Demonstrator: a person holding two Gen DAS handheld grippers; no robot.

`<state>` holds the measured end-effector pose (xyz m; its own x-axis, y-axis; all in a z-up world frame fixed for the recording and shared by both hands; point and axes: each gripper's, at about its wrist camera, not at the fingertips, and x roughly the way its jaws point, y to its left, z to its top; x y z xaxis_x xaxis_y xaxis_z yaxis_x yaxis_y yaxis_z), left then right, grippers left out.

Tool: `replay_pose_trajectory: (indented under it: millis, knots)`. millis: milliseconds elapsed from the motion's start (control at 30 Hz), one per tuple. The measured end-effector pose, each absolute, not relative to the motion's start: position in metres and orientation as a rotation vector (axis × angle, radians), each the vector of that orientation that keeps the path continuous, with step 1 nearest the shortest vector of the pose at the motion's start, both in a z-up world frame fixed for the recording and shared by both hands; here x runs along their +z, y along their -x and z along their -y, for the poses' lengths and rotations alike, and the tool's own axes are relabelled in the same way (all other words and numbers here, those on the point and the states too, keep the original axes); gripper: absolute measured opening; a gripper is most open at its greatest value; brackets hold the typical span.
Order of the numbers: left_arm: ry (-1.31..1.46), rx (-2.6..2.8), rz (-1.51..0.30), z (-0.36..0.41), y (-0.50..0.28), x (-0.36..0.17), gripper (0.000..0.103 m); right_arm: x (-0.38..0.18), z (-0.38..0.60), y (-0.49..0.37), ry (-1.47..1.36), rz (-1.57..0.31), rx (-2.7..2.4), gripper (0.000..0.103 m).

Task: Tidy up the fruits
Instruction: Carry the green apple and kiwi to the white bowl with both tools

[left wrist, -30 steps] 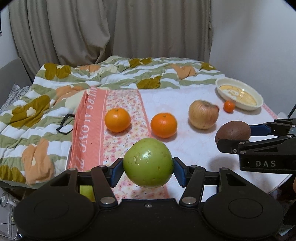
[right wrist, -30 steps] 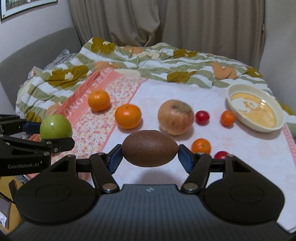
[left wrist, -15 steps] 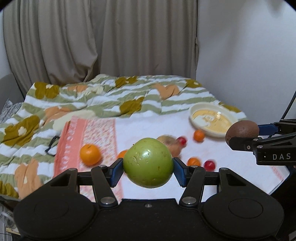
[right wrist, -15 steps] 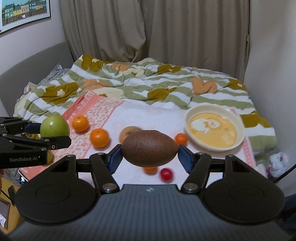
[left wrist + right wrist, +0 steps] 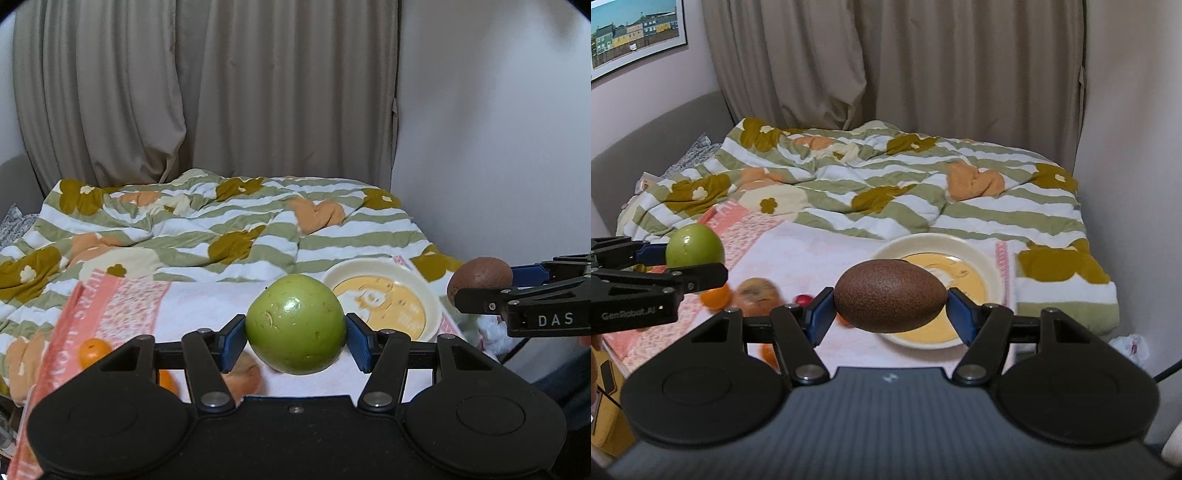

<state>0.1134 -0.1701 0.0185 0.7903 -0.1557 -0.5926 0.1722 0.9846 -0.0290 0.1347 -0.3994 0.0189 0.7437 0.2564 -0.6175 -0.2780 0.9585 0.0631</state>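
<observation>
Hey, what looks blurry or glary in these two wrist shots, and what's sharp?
Left wrist view: the green apple is sharp with a small glare spot; the onion-like fruit below is smeared. Right wrist view: the kiwi is crisp and matte; the fruits on the cloth are motion-blurred; the curtains bow from fisheye.

A bed point(image 5: 1052, 236) carries everything, covered by a rumpled quilt point(image 5: 871, 184) striped green and white with ochre and orange flowers. Over the near part of the quilt lies a white cloth point(image 5: 812, 254) with a pink flowered border point(image 5: 122, 306) bearing lettering on its left side. Directly on the cloth rests a cream bowl point(image 5: 979, 258) with a yellow inside, toward the right. Left of it lie an orange point(image 5: 94, 350), a second orange point(image 5: 716, 299), a blurred tan apple point(image 5: 757, 293) and a small red fruit point(image 5: 802, 300), all partly hidden.
</observation>
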Motion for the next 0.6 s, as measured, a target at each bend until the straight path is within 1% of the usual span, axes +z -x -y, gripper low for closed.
replay_pose_trajectory:
  millis: [300,600]
  knots:
    - [-0.045,-0.213,-0.669,0.223,-0.185,0.006,0.061,0.001,0.448,-0.206,0.019,-0.714,0.272,0.080]
    - [-0.127,-0.314,-0.745,0.259,-0.255,-0.041,0.061,-0.025,0.464,-0.260,-0.038,-0.760,0.226,0.080]
